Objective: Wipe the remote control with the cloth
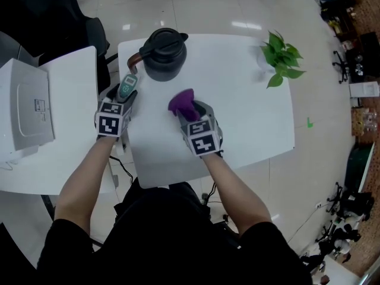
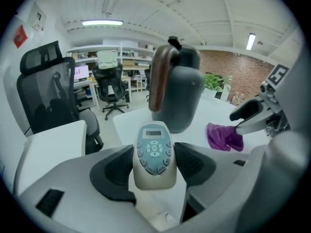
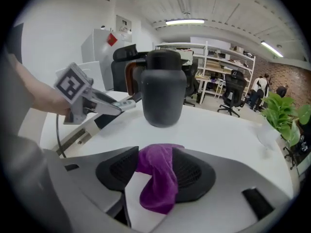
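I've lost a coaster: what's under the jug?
The jug stands straight on the white table, and no coaster edge shows around its base. Anything smaller than the base would be covered by the jug itself.

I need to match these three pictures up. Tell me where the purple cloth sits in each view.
Head view: purple cloth at the picture's centre, at the right gripper's tip.
Left gripper view: cloth right of centre, lower right of the black jug.
Right gripper view: cloth bottom centre, between that gripper's open jaws.
Shared landmark: the black jug, beyond the cloth in all three.
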